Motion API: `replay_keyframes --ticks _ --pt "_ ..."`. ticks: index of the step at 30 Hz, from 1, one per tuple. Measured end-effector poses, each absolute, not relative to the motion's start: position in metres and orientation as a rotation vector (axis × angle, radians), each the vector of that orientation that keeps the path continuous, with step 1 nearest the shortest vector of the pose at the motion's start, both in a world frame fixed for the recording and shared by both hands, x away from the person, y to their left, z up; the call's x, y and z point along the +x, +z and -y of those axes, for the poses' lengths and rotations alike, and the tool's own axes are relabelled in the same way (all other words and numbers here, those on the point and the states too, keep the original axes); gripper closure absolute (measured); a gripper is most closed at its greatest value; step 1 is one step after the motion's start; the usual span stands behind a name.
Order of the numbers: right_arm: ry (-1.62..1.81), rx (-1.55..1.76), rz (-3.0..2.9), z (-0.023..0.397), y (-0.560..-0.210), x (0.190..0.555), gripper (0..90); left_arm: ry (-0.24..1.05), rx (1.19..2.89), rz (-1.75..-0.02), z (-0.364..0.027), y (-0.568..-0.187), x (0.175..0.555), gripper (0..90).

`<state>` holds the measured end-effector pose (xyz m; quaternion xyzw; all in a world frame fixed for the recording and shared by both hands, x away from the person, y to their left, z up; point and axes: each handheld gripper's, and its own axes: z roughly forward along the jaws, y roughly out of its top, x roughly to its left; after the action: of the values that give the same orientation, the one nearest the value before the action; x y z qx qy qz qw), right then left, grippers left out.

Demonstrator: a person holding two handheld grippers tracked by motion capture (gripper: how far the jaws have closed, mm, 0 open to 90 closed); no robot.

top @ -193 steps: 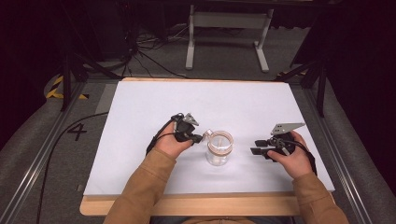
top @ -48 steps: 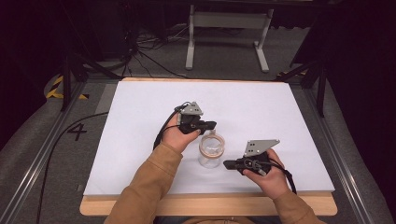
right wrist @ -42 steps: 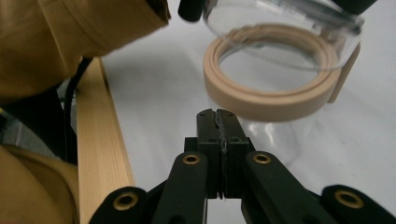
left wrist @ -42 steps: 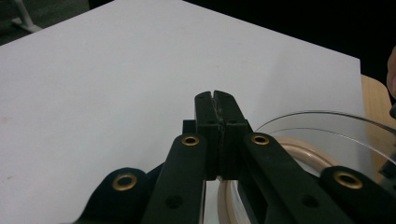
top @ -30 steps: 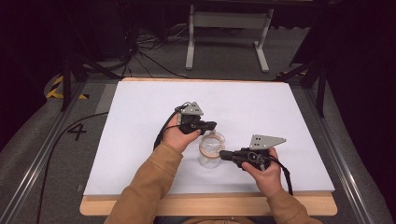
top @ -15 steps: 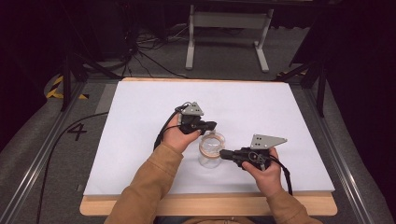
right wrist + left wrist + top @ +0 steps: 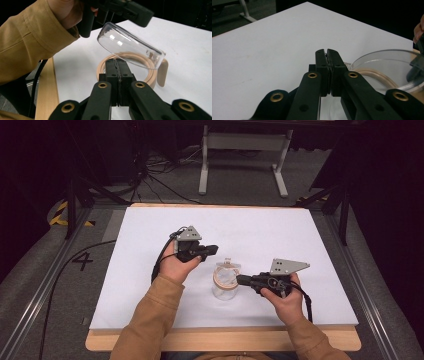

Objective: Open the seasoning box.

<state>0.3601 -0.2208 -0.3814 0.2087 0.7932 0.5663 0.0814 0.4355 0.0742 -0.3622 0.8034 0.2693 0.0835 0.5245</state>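
Sitting near the centre of the high view, just below the middle of the white table top, is a small clear glass jar with a tan rubber sealing ring round its mouth and a clear domed glass lid tipped up on its hinge. The right gripper is reaching in from the right of that view with its jaws pressed together, their tips at the jar's rim; in the right gripper view they are lying against the tan ring, but whether they are pinching it I cannot tell. The left gripper is hanging up and to the left of the jar, jaws closed on nothing, the lid's edge showing at the right of the left gripper view.

Judging by its look, the jar is going to be light, rigid, smooth and slippery, and breakable if knocked over. The lid is looking free to swing. The rubber ring is offering the softest, least slippery hold; the glass wall below the rim would need a wide, gentle squeeze.
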Motion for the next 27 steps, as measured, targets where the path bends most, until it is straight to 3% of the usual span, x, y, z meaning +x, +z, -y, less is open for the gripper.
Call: replay_keyframes --ticks 27 --pt "1.766 0.571 -2.357 0.215 -0.362 0.409 90.0 0.248 1.935 -0.888 -0.157 -0.377 0.400 85.7"
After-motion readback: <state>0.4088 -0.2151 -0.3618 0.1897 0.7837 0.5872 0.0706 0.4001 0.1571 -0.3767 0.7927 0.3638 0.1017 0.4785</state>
